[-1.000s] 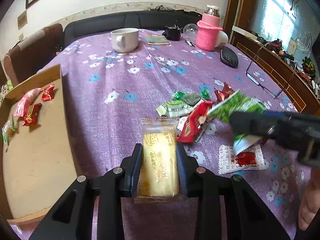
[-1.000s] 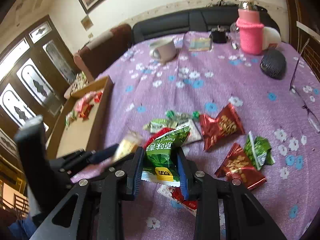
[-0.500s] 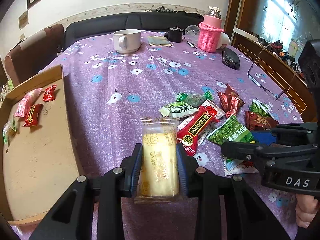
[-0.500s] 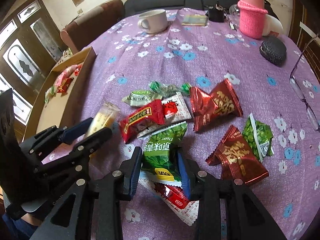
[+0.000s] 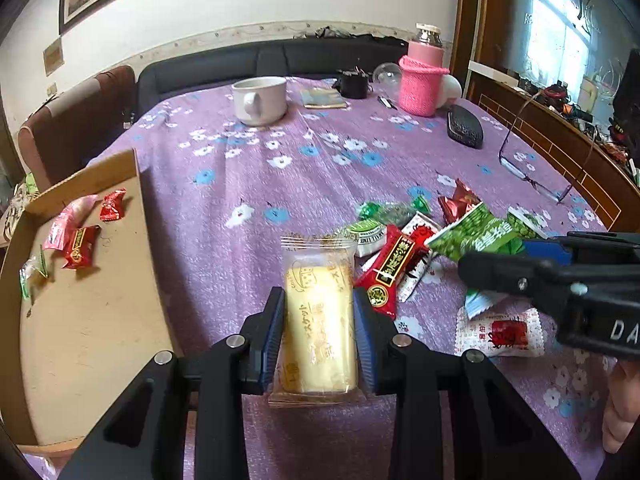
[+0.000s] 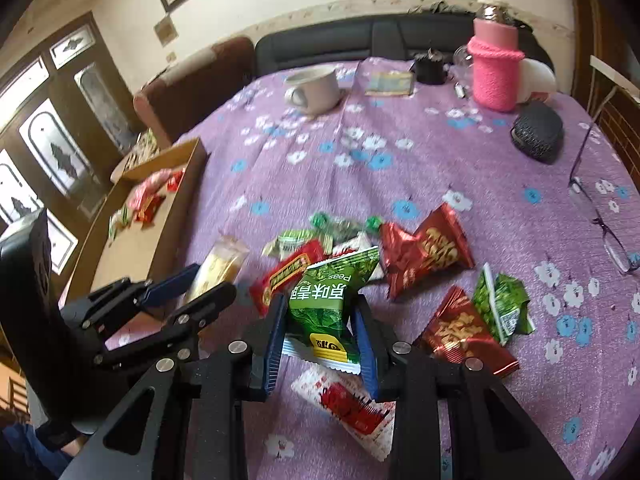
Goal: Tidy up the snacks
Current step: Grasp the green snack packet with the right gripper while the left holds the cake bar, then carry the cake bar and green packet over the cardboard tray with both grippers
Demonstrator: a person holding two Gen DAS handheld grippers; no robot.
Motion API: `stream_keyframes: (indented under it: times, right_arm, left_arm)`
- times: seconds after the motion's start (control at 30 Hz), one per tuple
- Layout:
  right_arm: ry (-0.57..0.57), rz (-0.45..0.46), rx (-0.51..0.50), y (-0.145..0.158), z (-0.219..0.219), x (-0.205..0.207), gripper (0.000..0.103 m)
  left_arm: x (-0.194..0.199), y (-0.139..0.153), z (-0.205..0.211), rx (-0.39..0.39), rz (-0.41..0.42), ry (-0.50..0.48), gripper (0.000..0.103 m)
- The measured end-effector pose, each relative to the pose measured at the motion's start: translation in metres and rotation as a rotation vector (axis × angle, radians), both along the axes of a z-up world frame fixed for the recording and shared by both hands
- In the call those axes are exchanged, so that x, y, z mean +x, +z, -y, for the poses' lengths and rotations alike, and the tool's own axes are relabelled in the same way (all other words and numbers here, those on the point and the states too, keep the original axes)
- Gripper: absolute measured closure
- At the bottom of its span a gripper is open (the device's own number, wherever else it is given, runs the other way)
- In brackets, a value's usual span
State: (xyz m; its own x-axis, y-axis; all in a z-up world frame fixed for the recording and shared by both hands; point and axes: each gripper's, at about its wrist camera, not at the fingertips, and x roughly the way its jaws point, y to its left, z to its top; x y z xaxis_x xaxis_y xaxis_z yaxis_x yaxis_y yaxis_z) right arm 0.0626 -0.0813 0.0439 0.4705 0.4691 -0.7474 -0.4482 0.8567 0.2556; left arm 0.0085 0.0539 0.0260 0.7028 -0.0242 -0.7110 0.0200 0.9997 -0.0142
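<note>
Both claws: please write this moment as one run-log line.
left claw: shut on yellow clear-wrapped cake bar | right claw: shut on green pea packet | cardboard box: some candies

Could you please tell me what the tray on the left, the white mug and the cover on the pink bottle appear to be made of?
Tray: probably cardboard, matte tan, with thin raw-looking walls. Mug: likely glazed ceramic, with thick off-white walls and a soft sheen. Bottle cover: knitted or crocheted yarn, with visible ribbed stitches.

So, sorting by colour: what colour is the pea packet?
Green pea packet, clearest in the right wrist view.
</note>
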Motion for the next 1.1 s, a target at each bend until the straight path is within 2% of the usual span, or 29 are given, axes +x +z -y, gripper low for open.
stream_keyframes:
  times: [0.3,0.47,1.1]
  right_arm:
    - [-0.023,0.102,0.093,0.02,0.008,-0.009,0.068]
    - [-0.015,0.15,0.102,0.026,0.005,-0.015,0.068]
    - [-0.01,0.193,0.148,0.033,0.008,-0.021,0.068]
  left_arm:
    - [-0.006,0.009,0.002,0.079,0.078,0.045,0.071]
    - [-0.009,0.013,0.004,0.116,0.11,0.06,0.071]
    - [-0.015,0.018,0.007,0.191,0.166,0.095,0.071]
